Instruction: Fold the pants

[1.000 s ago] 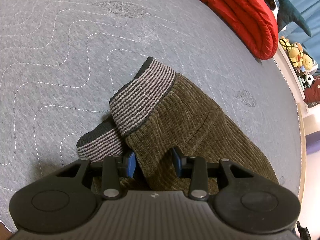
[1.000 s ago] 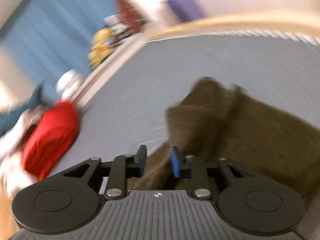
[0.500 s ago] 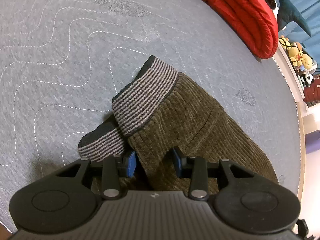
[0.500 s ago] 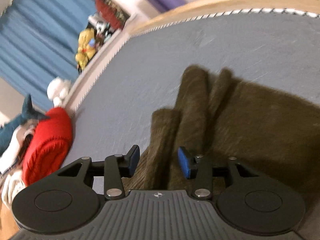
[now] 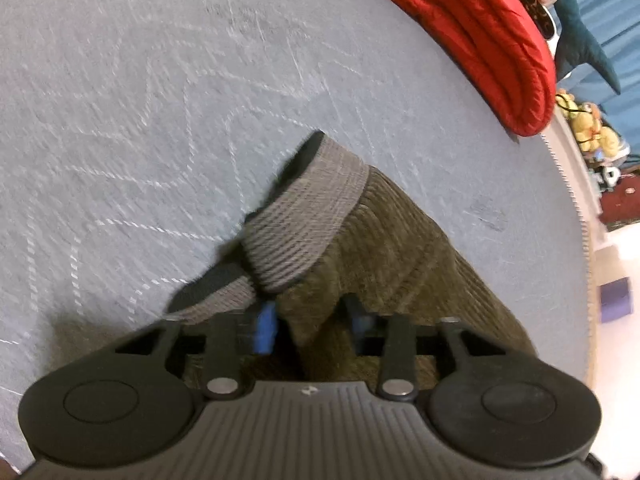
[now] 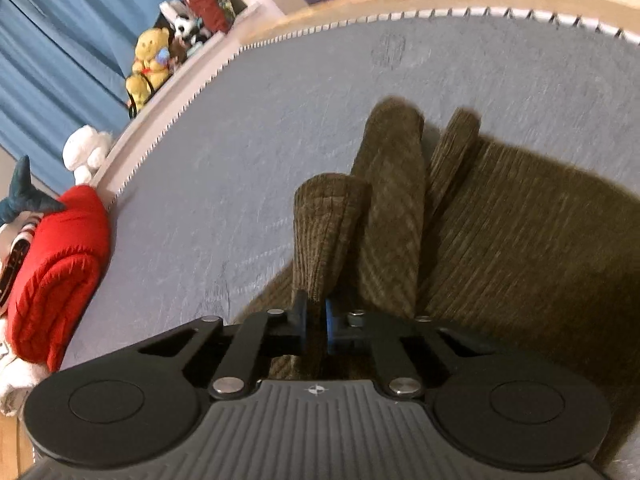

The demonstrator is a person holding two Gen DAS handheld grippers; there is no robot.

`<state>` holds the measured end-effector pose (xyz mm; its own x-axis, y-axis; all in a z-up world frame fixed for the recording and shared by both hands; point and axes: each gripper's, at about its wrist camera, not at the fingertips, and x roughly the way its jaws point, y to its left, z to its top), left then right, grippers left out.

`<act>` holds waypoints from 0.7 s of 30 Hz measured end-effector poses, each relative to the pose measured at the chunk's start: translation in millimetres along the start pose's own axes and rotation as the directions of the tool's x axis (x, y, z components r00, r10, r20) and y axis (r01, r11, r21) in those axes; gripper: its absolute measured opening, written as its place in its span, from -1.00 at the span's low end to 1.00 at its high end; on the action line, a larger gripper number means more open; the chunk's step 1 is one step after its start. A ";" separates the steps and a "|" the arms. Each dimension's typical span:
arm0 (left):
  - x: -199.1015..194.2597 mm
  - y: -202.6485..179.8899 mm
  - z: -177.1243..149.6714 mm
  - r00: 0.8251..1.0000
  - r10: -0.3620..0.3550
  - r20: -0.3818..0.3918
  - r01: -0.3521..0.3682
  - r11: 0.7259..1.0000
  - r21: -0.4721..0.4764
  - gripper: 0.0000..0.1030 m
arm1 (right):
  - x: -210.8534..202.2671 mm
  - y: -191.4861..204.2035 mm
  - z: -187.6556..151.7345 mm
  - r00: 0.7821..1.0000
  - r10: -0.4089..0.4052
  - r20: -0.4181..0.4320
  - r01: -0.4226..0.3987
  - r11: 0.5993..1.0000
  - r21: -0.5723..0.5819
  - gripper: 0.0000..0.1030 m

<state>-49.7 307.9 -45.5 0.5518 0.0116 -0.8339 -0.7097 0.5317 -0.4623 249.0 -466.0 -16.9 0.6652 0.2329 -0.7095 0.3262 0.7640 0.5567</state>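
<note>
left wrist view: olive corduroy pants (image 5: 400, 248), striped cuffs (image 5: 308, 220), mid grey mattress (image 5: 120, 100); left gripper (image 5: 310, 322) jaws closing, fabric fold between. red quilt (image 5: 480, 40) at far edge.
right wrist view: right gripper (image 6: 316, 320) closing, pinching pants ridge (image 6: 324, 232) near mattress corner.

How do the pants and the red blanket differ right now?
The pants are olive corduroy with a striped grey cuff; the red blanket is plain and quilted. The pants lie mid-mattress between both grippers' fingers; the blanket sits at the mattress edge, untouched. The pants are bunched loosely; the blanket is folded thick. Both rest on the mattress.
</note>
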 end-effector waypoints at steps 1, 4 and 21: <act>-2.9 -0.7 -0.5 1.000 -0.006 0.011 0.006 1.000 0.004 -0.56 | -8.3 -1.5 2.9 1.000 0.006 0.022 -0.006 1.000 0.010 -0.85; -18.1 -4.7 -2.8 0.998 -0.033 0.048 0.032 0.999 0.019 -0.73 | -35.9 -12.2 9.0 0.995 0.015 0.095 -0.019 0.999 0.045 -0.86; -56.8 24.8 -44.6 1.000 -0.012 -0.028 0.010 0.998 -0.066 -0.75 | -102.5 -131.9 -13.6 0.949 -0.294 -0.111 0.313 0.913 0.260 -0.75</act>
<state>-118.2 282.7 -23.1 0.5479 -0.0186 -0.8363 -0.7314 0.4745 -0.4897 128.8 -582.4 -23.5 0.4611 0.0637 -0.8851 0.6809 0.6142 0.3989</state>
